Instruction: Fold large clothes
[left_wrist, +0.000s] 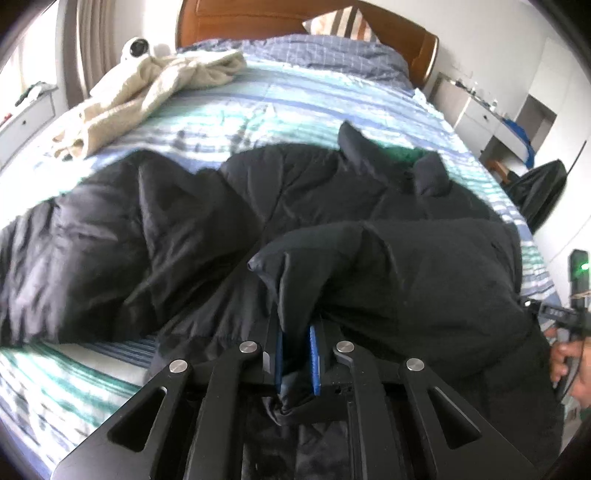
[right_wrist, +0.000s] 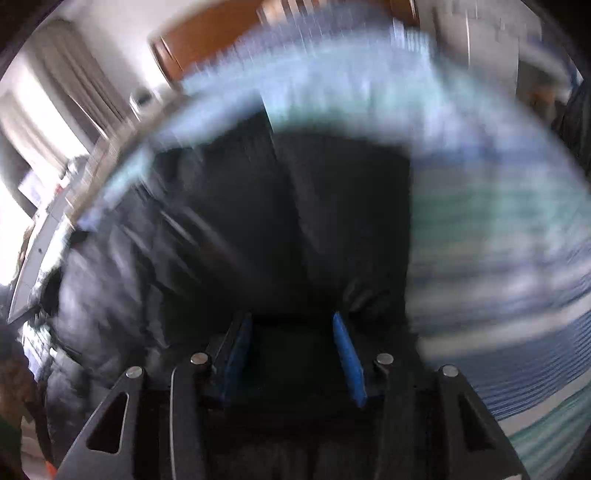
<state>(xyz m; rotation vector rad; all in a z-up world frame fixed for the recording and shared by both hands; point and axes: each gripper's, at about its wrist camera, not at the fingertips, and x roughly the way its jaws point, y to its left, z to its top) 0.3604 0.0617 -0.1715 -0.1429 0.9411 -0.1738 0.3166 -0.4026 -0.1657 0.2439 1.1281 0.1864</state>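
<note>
A large black padded jacket (left_wrist: 229, 221) lies spread across the striped bed (left_wrist: 258, 110). My left gripper (left_wrist: 295, 350) is shut on a fold of the jacket's near edge, the fabric pinched between its blue pads (left_wrist: 314, 363) and lifted a little. In the right wrist view, which is blurred by motion, my right gripper (right_wrist: 293, 347) is open, its blue pads (right_wrist: 349, 358) wide apart with the black jacket (right_wrist: 277, 221) close in front of and between them. Whether the fabric touches the pads is unclear.
A cream towel-like garment (left_wrist: 147, 92) lies at the far left of the bed beside a small white camera (left_wrist: 136, 48). A striped pillow (left_wrist: 340, 22) and wooden headboard (left_wrist: 240, 18) are at the far end. White drawers (left_wrist: 480, 118) stand right of the bed.
</note>
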